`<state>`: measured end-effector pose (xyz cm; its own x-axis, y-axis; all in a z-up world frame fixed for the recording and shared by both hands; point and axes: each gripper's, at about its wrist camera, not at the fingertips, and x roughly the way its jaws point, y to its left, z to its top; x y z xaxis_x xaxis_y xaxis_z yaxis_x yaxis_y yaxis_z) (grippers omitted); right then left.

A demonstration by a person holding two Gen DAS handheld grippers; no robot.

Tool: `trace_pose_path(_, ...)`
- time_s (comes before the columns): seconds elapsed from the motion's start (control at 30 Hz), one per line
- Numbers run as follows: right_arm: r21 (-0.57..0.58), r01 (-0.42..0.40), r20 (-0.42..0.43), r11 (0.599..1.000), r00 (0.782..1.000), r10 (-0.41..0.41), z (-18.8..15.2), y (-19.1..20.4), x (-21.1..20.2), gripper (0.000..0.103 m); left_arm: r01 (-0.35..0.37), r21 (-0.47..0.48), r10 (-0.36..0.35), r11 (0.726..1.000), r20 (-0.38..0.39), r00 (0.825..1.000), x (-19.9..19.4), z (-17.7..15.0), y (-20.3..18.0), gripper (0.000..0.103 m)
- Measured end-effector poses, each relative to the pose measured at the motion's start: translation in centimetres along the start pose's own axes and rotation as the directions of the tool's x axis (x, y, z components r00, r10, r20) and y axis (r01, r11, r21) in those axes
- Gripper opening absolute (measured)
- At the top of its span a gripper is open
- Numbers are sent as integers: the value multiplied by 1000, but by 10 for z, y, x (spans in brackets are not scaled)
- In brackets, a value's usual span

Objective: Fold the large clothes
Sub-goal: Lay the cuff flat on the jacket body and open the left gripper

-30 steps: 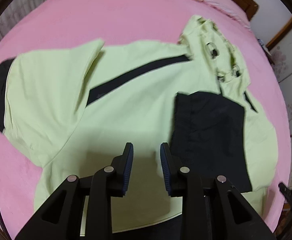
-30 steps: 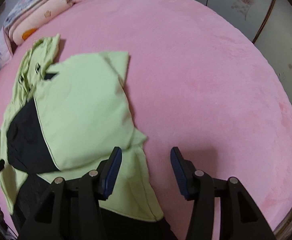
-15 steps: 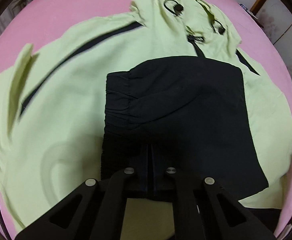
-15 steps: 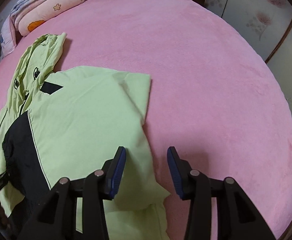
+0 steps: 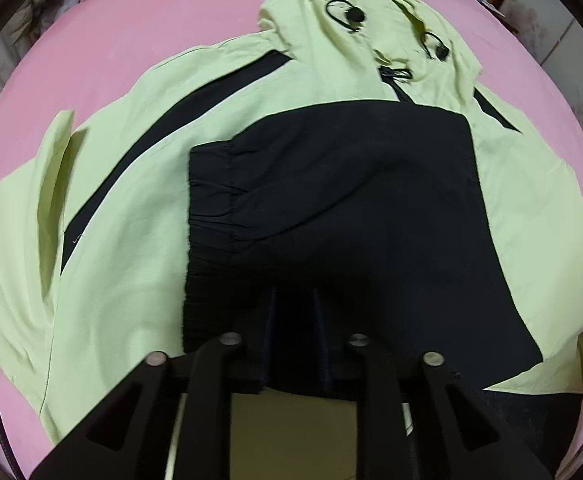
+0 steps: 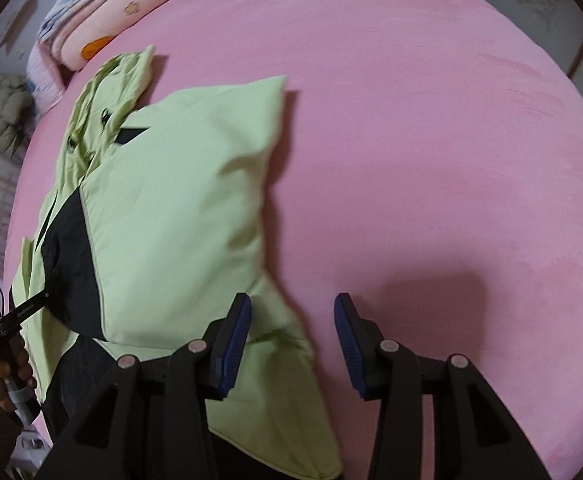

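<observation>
Since the frame 1 second back, my left gripper [image 5: 293,312] has come from above the green body panel to sit down over the black cuff [image 5: 331,216], and my right gripper [image 6: 291,336] has dropped closer to the jacket's edge. I see the jacket [image 5: 139,208], light green with black stripes, lying flat on the pink bed cover [image 6: 431,140]. Its hood [image 5: 371,12] with 2 black cord toggles points toward the far side of the bed. 1 sleeve is folded across the chest, so its black cuff lies on top of the body. In the left wrist view, the left gripper points steeply down at that cuff. Its jaws have just been opening again after a near-full closure and now stand a narrow gap apart. Dark fabric and blur hide the pads, so I cannot tell whether cloth is pinched between them. In the right wrist view, the right gripper's jaws have been closing a little and stand about half open, with nothing clamped. Its left blue pad [image 6: 235,336] hangs over the green side edge of the jacket, and its right pad is over bare cover. That view also shows the left hand [image 6: 5,380] on the left gripper's handle at the frame's lower left. Folded bedding [image 6: 107,20] sits stacked at the far edge of the bed.
</observation>
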<state>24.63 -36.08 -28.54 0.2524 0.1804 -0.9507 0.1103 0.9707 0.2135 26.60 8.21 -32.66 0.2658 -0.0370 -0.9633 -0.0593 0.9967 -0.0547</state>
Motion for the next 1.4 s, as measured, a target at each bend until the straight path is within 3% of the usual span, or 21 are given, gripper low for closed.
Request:
trace_pose_path(0.17, -136, 47, -12, 990, 999, -50, 3, 22, 16, 41, 4, -13, -4, 1000, -3, 1000, -8, -3, -1, 34)
trace_pose_path(0.2, -164, 65, 1, 984, 998, -66, 2, 25, 16, 14, 30, -22, -30, 999, -10, 1000, -11, -4, -1, 34)
trace_pose_path(0.23, -176, 91, 10, 980, 996, -90, 2, 25, 17, 9, 55, -29, -55, 998, -15, 998, -12, -6, -4, 34)
trace_pose_path(0.3, -139, 125, 22, 982, 992, -123, 1, 14, 17, 7, 91, -27, -92, 995, -20, 996, -17, -12, -11, 34)
trace_pose_path(0.47, -26, 93, -14, 995, 995, -94, 3, -11, 28, 7, 21, 66, -21, 998, 2, 1000, -17, -25, -26, 34)
trace_pose_path(0.57, 9, 103, -38, 995, 994, -103, 10, -10, 21, 10, 22, 66, -21, 998, -13, 1000, -26, -21, -24, 34)
trace_pose_path(0.63, 29, 120, 5, 992, 993, -120, 16, -7, 4, 12, 38, 46, -39, 998, 12, 999, -41, -21, -30, 34)
trace_pose_path(0.8, -19, 59, 186, 998, 981, -54, 39, 23, -31, 14, 76, -4, -75, 997, 122, 990, -71, -3, -24, 35)
trace_pose_path(0.97, -110, -30, 113, 994, 993, 42, 72, 56, 17, 13, 69, -32, -65, 997, 113, 991, -43, 8, -34, 35)
trace_pose_path(1.0, -129, -15, 84, 992, 996, 26, 77, 59, 34, 11, 58, -34, -54, 998, 100, 994, -32, 11, -34, 35)
trace_pose_path(1.03, -139, 20, 73, 990, 997, -10, 82, 62, 47, 1, 45, -33, -42, 998, 86, 995, -25, 13, -31, 35)
trace_pose_path(1.07, -140, 73, 76, 987, 995, -63, 85, 53, 57, 0, 41, -32, -38, 999, 83, 996, -20, 13, -30, 35)
trace_pose_path(1.23, 75, 165, 116, 983, 978, -173, 104, -12, 52, 0, 24, -14, -22, 1000, 98, 995, -27, 14, -32, 35)
trace_pose_path(1.3, 99, 112, 136, 989, 983, -125, 107, -20, 39, 1, 62, -33, -57, 998, 134, 989, -33, 20, -40, 35)
trace_pose_path(1.4, 17, 60, 151, 998, 987, -62, 109, 6, 33, 2, 84, -46, -74, 995, 195, 978, -47, 28, -45, 35)
